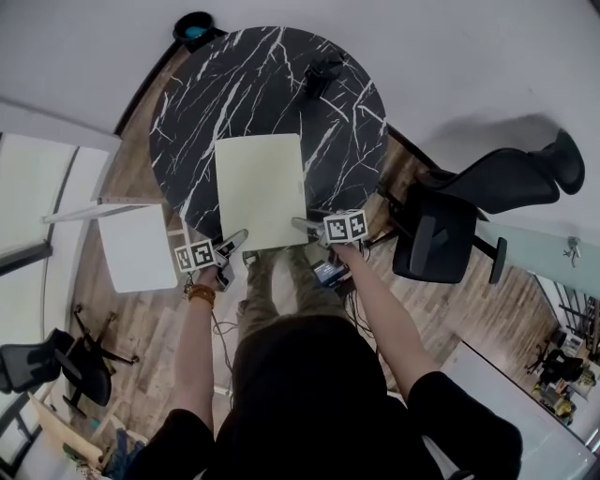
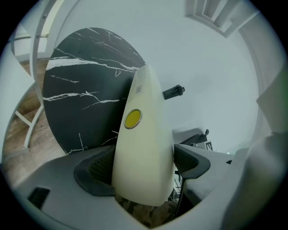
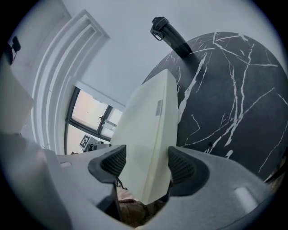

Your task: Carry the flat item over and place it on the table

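My left claw (image 1: pixel 234 242), right claw (image 1: pixel 305 227) both slack around flat item (image 1: pixel 261 187) (looks stiff, light, slick); I'd pinch its 6 o'clock edge.

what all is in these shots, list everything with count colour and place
round table: one, black marble with white veins, centre
flat folder: one, cream, on the table's near side, near edge at the rim
snap button: one, yellow, on the folder
handled object: one, black, table's far side
office chairs: two, black, one right of the table, one lower left
small table: one, white, left of the round table
bin: one, black with blue inside, beyond the table
person: one, dark top, bottom of head view
left tongs: one, grey, jaws wide, folder's near left corner between them
right tongs: one, grey, folder's near right corner between jaws, grip unclear
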`<state>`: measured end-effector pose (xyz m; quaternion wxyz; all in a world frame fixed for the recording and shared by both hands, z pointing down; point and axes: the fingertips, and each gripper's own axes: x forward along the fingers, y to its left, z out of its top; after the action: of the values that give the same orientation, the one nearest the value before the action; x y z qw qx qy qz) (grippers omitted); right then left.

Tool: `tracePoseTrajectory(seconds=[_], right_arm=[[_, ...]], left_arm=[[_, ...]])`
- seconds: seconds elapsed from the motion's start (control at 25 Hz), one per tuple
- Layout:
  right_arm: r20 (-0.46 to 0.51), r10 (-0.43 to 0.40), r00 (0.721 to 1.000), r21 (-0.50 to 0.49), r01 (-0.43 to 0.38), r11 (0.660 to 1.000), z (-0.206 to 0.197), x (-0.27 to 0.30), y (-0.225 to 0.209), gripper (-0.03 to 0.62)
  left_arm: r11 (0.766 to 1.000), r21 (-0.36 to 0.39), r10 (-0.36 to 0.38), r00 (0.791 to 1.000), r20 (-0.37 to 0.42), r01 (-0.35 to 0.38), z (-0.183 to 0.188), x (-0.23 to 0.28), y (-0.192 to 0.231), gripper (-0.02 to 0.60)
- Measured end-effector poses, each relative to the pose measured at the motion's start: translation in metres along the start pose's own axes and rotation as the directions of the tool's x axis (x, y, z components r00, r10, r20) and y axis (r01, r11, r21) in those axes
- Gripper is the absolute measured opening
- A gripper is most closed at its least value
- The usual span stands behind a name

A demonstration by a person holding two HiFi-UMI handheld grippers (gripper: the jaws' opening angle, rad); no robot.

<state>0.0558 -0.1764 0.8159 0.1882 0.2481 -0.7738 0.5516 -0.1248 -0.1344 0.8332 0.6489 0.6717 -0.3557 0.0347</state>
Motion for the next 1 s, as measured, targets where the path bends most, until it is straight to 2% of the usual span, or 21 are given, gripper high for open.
tracePoseTrajectory(seconds=[0.16,0.24,0.36,0.44,0.52,0.64,0.72,1.0], right_arm=[[0.003,-0.007,1.0,0.001,0.007,1.0,-0.002,0.0,-0.001,0.29],[0.001,-0.007,1.0,0.001,0.007,1.0,-0.001,0.0,-0.002,0.29],[-0.003,-0.008,1.0,-0.008,0.008,1.0,-0.001,-0.001,0.0,0.29],[-0.007,-0.012,1.0,-0.021,0.012,1.0,-0.002,-0.001,0.0,0.29],[-0.013,-0.019,1.0,-0.036,0.018,0.999,-0.004,-0.001,-0.001,0.29],[-0.019,-0.029,0.999,-0.054,0.028,0.998,-0.007,0.0,-0.001,0.29],[-0.024,-0.034,0.999,-0.072,0.032,0.997,-0.009,0.001,0.002,0.29],[-0.072,-0.044,0.996,-0.13,0.034,0.991,-0.028,-0.003,0.008,0.287]], left_arm=[[0.999,-0.049,-0.001,1.0,-0.013,0.0,-0.001,0.001,0.003,0.44],[0.999,-0.026,0.029,0.999,-0.025,-0.03,-0.001,0.001,0.006,0.44],[0.994,0.031,0.106,0.994,-0.031,-0.105,-0.001,-0.001,0.01,0.44],[0.982,0.09,0.17,0.985,-0.031,-0.167,0.0,-0.002,0.014,0.437],[0.959,0.174,0.233,0.972,-0.03,-0.225,0.002,-0.003,0.014,0.433],[0.922,0.277,0.291,0.956,-0.033,-0.271,0.006,-0.004,0.008,0.433],[0.91,0.311,0.3,0.953,-0.043,-0.273,0.007,-0.005,0.004,0.425],[0.928,0.322,0.229,0.968,-0.106,-0.185,-0.006,-0.012,-0.003,0.399]])
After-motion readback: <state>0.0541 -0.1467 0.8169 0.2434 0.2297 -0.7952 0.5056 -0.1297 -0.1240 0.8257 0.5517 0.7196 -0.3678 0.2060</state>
